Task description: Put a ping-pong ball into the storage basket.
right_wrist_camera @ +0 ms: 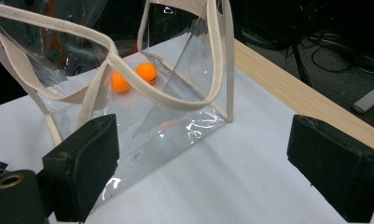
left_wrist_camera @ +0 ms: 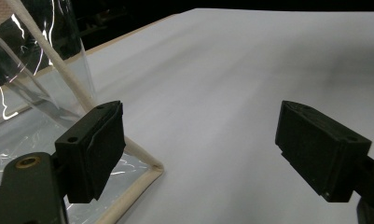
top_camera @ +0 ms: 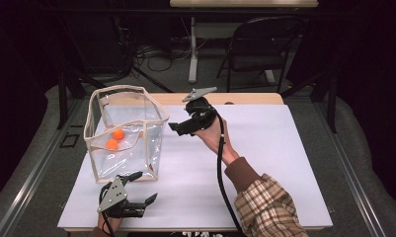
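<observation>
two balls [top_camera: 114,139] lie in the bag [top_camera: 153,148] at the counter's [top_camera: 264,163] nine o'clock; a chair [top_camera: 259,47] stands behind at one.

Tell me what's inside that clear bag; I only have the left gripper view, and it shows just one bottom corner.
Observer: Two orange balls lie on the bottom of the bag.
Operator: What's happening on the right?
Observer: The right gripper sits beside the bag's right side in the high view, with its jaws pointing at the bag.
Operator: Holding anything?
Observer: No. Its jaws are open, with nothing between them.
</observation>
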`<state>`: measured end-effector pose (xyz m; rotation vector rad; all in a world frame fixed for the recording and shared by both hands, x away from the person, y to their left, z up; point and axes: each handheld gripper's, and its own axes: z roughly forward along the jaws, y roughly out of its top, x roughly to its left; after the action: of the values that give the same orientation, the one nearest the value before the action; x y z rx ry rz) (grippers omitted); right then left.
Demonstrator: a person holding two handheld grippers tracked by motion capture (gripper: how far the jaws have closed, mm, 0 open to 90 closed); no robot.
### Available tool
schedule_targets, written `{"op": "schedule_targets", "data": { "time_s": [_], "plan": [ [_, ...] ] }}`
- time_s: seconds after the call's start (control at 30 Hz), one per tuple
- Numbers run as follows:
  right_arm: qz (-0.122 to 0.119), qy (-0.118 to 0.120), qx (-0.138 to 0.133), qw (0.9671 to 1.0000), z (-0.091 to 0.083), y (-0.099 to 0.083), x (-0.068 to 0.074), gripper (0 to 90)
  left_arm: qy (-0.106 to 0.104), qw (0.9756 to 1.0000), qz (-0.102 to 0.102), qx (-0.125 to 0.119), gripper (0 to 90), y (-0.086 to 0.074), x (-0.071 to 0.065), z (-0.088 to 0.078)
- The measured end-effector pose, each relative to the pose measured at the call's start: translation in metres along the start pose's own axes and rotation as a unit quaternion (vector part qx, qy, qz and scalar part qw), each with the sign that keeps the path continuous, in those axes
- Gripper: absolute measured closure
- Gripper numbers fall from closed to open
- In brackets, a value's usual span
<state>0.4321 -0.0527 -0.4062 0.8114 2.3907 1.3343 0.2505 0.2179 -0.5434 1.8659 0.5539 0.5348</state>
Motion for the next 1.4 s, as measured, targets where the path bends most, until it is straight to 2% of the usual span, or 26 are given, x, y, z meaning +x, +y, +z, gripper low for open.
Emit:
{"op": "schedule_targets", "data": {
  "time_s": [0.63, 1.4],
  "plan": [
    [0.007, -0.004, 0.029, 0.9995, -0.021, -0.039, -0.008, 1.5, -0.001, 1.0000, 0.001, 0.002, 15.9, 0.000, 0.000, 0.001],
    [0.008, -0.009, 0.041, 0.9991, -0.046, -0.077, -0.003, 0.8, 0.000, 1.0000, 0.001, 0.004, 15.9, 0.000, 0.000, 0.001]
  ]
}}
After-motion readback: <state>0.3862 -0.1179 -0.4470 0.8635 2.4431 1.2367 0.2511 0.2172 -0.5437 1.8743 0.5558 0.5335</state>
